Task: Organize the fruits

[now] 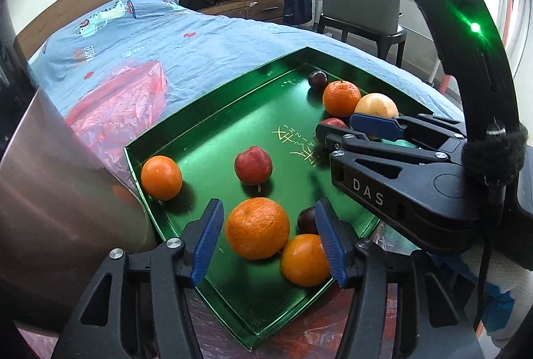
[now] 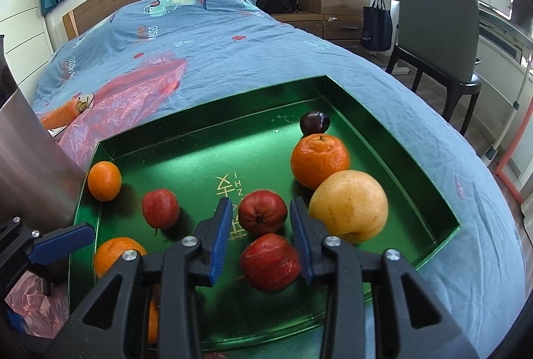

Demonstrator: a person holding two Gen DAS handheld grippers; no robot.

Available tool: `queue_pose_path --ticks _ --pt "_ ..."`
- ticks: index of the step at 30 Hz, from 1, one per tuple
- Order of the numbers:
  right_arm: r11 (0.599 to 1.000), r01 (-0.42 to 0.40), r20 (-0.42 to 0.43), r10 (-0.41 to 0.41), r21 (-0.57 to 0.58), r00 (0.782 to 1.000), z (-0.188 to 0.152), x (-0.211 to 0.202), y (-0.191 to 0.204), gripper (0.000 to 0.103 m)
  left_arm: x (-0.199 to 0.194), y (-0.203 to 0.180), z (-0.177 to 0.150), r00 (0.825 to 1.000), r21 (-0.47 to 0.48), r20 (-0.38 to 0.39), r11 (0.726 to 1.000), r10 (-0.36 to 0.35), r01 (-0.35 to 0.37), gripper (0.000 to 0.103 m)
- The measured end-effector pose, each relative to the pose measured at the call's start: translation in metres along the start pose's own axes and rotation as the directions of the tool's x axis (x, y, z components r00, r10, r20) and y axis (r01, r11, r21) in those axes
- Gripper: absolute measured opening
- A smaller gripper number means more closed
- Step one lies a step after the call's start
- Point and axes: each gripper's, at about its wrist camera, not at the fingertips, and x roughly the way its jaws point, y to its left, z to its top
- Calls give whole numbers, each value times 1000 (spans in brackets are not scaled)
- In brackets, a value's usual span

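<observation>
On the bed, the green tray keeps bare floor by its far wall, "DAS" marks the right gripper, whose fingers, like the left gripper ones, stand parted around untouched fruit.

Left gripper and right gripper, both angled down, jaws seemingly parted.

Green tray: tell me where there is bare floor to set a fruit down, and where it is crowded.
Free: the green tray along its far wall, from the small orange across to the dark plum. Crowded: the right side, where a large orange, yellow fruit and two red fruits cluster, and the near left corner.
</observation>
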Motion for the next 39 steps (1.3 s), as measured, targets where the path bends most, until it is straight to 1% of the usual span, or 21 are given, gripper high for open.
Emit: queue_pose_path --ticks 2,7,12,13,14,15,18,24,28,30,32,33,39 --pt "1000 0 13 0 6 1000 1 -11 -1 45 -7 -2 0 1000 4 10 1000 1 -1 52" --pt "1000 13 43 -13 14 999 2 -41 -3 47 -32 -10 -2 999 23 29 1000 -20 19 53" --pt "999 32 49 -33 18 998 -5 -71 -3 49 -65 -18 -14 997 30 51 998 -54 52 55" --pt "999 35 50 -36 19 998 -7 -77 -3 52 -71 -19 -17 997 31 53 998 -56 55 55" --pt "999 38 50 -39 20 998 -10 -83 -2 59 -77 -20 -21 997 32 55 998 -56 55 55" --pt "999 40 50 -41 21 998 -12 -89 -1 61 -84 -20 -25 997 32 58 998 -56 54 56" --pt "999 42 43 -43 16 998 -23 -107 4 62 -104 -19 -39 997 29 61 998 -51 50 57" --pt "1000 28 31 -28 7 999 -46 -138 24 65 -140 -7 -70 998 1 65 1000 -17 17 59" --pt "1000 10 29 -9 -18 1000 -60 -157 46 67 -163 7 -94 998 -28 66 999 25 -23 61" --pt "1000 -1 31 2 -27 1000 -66 -166 57 70 -174 15 -106 997 -45 65 998 40 -37 61" --pt "999 -14 34 15 -35 999 -71 -175 67 77 -184 26 -118 997 -74 57 996 55 -51 63" --pt "999 -17 35 19 -39 999 -74 -179 73 79 -189 32 -124 997 -90 55 994 60 -55 63" --pt "997 -53 31 55 -55 998 -90 -201 108 86 -225 66 -163 991 -159 51 981 124 -115 64"
